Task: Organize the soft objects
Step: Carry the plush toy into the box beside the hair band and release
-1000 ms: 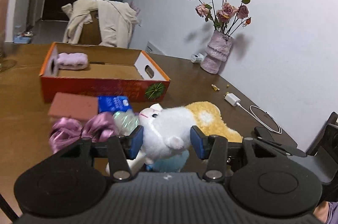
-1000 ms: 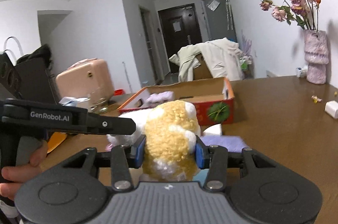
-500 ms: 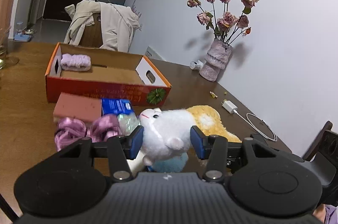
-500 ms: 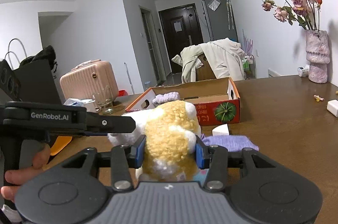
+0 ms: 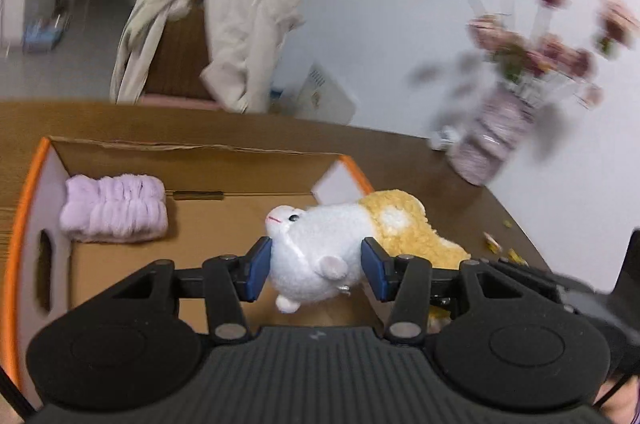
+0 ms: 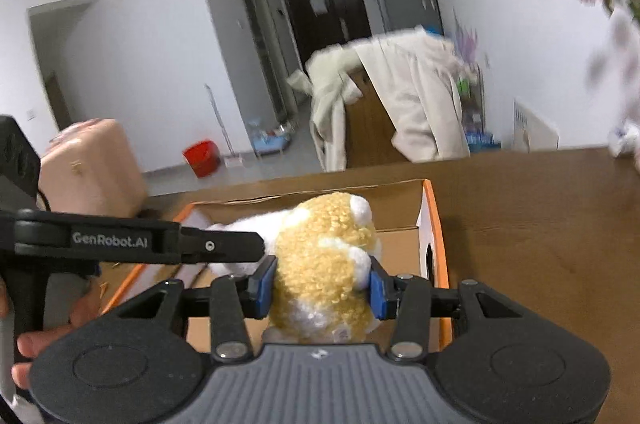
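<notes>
The left gripper [image 5: 316, 268] clamps the plush toy's [image 5: 320, 244] white head, the right gripper [image 6: 322, 282] its yellow rear, above the cardboard box [image 5: 192, 151].

1. Left claw [image 5: 316, 268]: pads clamped on the plush toy [image 5: 320, 244], white head end, pointing fwd & down.
2. Right claw [image 6: 322, 282]: pads clamped on its yellow end, also angled down.
3. Hand [image 6: 18, 352] grips left handle.

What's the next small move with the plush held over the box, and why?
Probably lower it a little, then release. Both the left gripper and right gripper clamp the plush toy, which hangs over the cardboard box, on the open floor beside the lavender cloth.
</notes>
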Demonstrator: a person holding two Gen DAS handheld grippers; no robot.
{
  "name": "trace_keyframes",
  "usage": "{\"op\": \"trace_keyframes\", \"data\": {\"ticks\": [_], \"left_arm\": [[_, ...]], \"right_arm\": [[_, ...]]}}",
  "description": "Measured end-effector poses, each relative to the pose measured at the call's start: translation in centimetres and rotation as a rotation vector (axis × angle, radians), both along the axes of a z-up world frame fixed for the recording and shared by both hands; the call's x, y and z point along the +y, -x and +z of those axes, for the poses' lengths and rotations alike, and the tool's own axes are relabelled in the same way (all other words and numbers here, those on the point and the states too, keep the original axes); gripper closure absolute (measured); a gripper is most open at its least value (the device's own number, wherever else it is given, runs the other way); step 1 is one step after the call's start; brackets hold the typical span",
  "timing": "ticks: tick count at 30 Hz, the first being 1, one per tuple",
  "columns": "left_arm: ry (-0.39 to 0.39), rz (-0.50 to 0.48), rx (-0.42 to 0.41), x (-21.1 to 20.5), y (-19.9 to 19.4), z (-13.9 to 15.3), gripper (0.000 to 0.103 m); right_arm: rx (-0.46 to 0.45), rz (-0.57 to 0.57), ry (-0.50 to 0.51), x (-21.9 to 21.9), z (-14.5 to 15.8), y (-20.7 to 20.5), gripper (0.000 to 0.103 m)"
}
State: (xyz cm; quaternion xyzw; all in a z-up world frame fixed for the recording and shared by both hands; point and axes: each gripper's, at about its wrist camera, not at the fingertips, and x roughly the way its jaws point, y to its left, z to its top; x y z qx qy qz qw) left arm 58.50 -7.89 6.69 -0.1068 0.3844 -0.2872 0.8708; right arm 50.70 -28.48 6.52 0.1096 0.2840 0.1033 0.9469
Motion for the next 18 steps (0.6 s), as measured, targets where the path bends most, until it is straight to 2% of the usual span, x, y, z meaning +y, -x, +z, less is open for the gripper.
{"op": "trace_keyframes", "data": {"ticks": [4,7,10,13,18], "left_arm": [[-0.035,0.030,0.052,-1.5,-6.0,-2.4,0.054],[-0.063,0.037,0.078,-2.3,-8.1,-3.8,0.054],[-0.084,0.052,0.054,-2.6,-8.4,-4.3,0.044],[-0.087,0.059,0.029,-2.4,-7.7,-3.8,0.043],[-0.115,0.064,-0.033,-1.0,-5.2,-0.5,0.041]], "right_arm": [[0.086,-0.039,-0.033,-0.7,-2.2,-6.7,0.059],[0.125,-0.070,0.014,-0.5,-3.6,-9.4,0.059],[0.147,-0.094,0.088,0.1,-4.4,-10.7,0.054],[0.138,-0.082,0.138,0.6,-4.3,-10.9,0.047],[0.087,-0.093,0.178,0.2,-1.9,-9.1,0.046]]}}
